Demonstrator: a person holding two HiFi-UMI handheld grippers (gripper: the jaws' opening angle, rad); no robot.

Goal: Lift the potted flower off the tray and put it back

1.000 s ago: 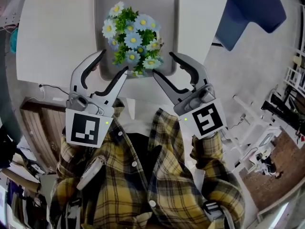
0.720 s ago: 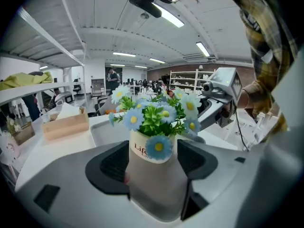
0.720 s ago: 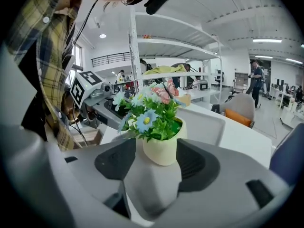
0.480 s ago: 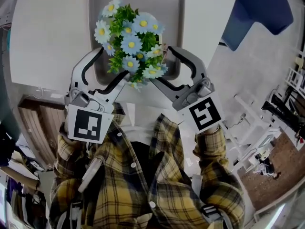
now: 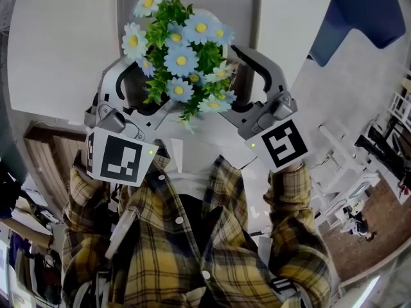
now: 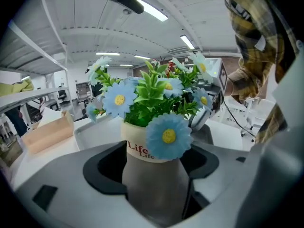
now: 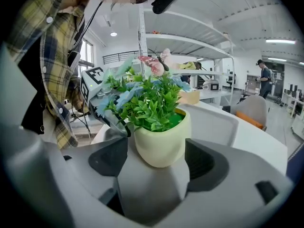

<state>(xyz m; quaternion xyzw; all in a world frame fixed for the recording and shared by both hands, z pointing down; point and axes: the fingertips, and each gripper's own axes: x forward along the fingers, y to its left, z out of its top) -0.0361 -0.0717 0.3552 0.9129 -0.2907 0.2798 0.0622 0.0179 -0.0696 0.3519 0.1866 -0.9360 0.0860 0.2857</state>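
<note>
The potted flower [image 5: 183,63], blue-and-white daisies in a cream pot, stands on the grey tray [image 5: 247,11]. Its blooms hide the pot in the head view. My left gripper [image 5: 144,85] reaches in from the left and my right gripper [image 5: 228,82] from the right. In the left gripper view the pot [image 6: 142,151] sits between the jaws of the left gripper [image 6: 152,167], with dark gaps on both sides. The right gripper view shows the pot [image 7: 161,144] between the jaws of the right gripper [image 7: 156,165] in the same way. Both pairs of jaws are opening, and neither presses the pot.
The tray lies on a white table [image 5: 58,43] whose near edge is by my chest. A blue chair [image 5: 359,11] stands at the right. A cardboard box [image 6: 45,132] sits on the table beyond the tray. Shelving [image 7: 190,42] rises behind.
Both grippers have gone forward and down to either side of the pot, under the blooms. Their jaws have spread wider. The flowers look bigger and closer in the head view.
</note>
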